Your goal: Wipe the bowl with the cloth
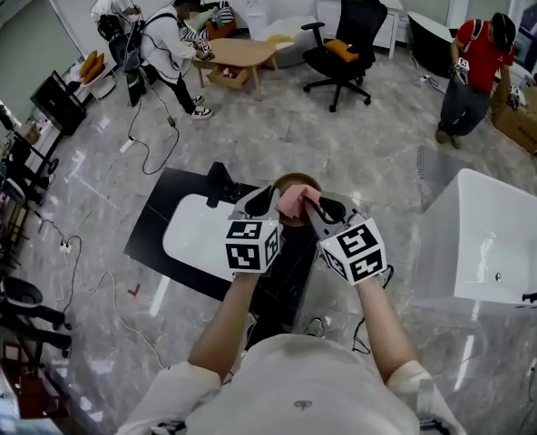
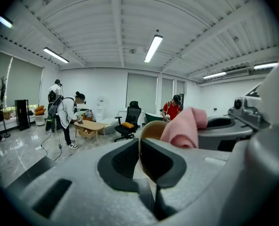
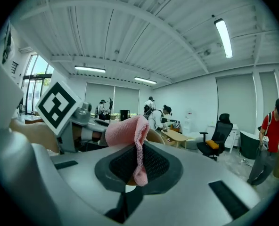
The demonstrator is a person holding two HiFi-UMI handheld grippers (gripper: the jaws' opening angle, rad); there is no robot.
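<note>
The floor (image 1: 341,152) is of grey, glossy tiles like marble, and thin cables (image 1: 146,157) lie on it. A black office chair (image 1: 346,25) with an orange cushion (image 1: 341,50) stands near a low wooden table (image 1: 241,54). A white tub (image 1: 500,234) stands at the right. The white ribbed ceiling (image 2: 116,32) carries long tube lamps (image 2: 151,48). The walls (image 2: 97,84) are white.

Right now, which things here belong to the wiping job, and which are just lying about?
In the job: the tan bowl, gripped at its rim by the left tongs; the pink cloth, pinched in the right tongs.
Just lying about: the black office chair, the wooden coffee table, the white tub, the cardboard box.
</note>
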